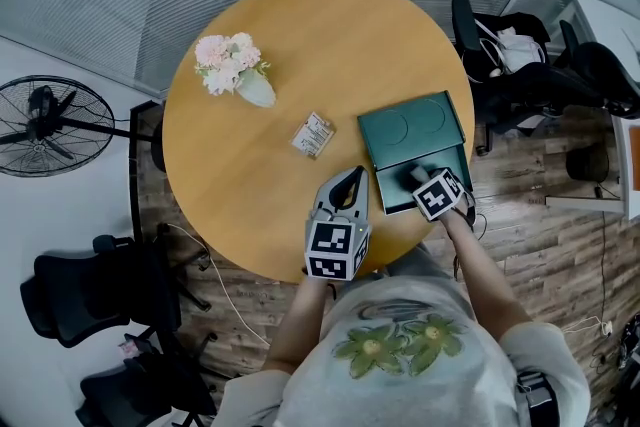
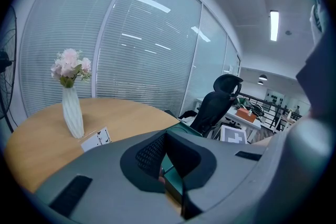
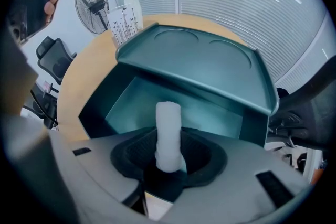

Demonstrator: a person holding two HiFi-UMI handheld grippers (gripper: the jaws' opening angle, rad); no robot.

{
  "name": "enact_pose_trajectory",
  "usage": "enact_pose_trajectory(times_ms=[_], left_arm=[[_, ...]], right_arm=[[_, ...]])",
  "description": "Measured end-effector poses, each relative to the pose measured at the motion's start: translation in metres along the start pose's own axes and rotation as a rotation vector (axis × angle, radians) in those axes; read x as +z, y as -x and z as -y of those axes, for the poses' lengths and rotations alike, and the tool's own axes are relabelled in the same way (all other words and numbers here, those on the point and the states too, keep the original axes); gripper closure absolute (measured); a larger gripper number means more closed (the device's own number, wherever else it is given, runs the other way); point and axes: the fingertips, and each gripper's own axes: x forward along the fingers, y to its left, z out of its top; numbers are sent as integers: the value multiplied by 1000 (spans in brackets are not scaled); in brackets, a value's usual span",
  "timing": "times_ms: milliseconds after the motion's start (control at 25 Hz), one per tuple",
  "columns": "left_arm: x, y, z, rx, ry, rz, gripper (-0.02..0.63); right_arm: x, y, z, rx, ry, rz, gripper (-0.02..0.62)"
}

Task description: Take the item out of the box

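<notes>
A dark green box [image 1: 437, 161] stands open on the round wooden table [image 1: 270, 205], its lid [image 1: 413, 126] tipped back. My right gripper [image 1: 418, 178] reaches into the box from the near side. In the right gripper view the gripper [image 3: 169, 152] is shut on a white cylindrical roll [image 3: 168, 123] that stands upright between the pads, in front of the box's inner wall [image 3: 136, 99] and raised lid [image 3: 199, 60]. My left gripper [image 1: 355, 173] rests just left of the box with its tips together and nothing in them; in its own view the gripper [image 2: 166, 135] points past the box's corner [image 2: 184, 127].
A white vase of pink flowers [image 1: 235, 67] and a small printed card [image 1: 313, 134] stand on the table left of the box. A floor fan [image 1: 50, 125] and black office chairs [image 1: 80, 290] ring the table; more chairs [image 1: 520, 65] are at right.
</notes>
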Motion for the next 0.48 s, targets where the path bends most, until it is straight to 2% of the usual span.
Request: enact_pose_trajectory(times_ms=[480], left_arm=[[1, 8, 6, -20, -14, 11, 611]], right_arm=[[0, 9, -3, 15, -45, 37, 451]])
